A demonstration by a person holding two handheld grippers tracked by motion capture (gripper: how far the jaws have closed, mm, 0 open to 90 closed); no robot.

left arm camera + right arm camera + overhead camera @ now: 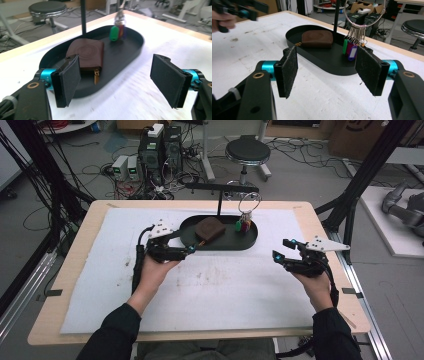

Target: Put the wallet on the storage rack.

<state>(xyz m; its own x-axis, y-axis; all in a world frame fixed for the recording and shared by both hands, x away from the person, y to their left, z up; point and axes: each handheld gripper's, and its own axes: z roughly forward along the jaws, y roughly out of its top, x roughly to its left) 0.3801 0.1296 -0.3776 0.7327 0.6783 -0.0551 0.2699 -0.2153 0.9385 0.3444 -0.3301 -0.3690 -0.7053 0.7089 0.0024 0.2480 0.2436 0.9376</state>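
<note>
Broadly, the scene sits on a wooden table (90, 225) covered by a white mat (210, 280). On the far middle of the mat lies a black oval tray (250, 240) with a thin black post (219, 205) rising from it. A large key ring (249, 201) hangs over the tray's right end, with green, red and purple tags (349, 50) dangling from it; the purple one has a white label window, and no writing can be read on any of them.

Inside the tray's left half lies the brown pouch (86, 53), flat on the tray floor, with its small brassy zip pull (96, 76) pointing toward the near rim. It looks like soft leather, light and limp, so it will probably sag and fold when lifted by one edge. Its smooth skin may slip a little, though the padded jaws should bite well. Nothing about it seems fragile. A sound place to grip is likely the near edge by the zip, pinched across its thin side. No brand shows on it, just a faint ring pattern pressed into the top.

The left gripper (192, 248) hovers at the tray's near-left rim, jaws spread wide and empty, aimed at the pouch. The right gripper (282, 249) waits well to the right over the mat, also spread and holding nothing.
</note>
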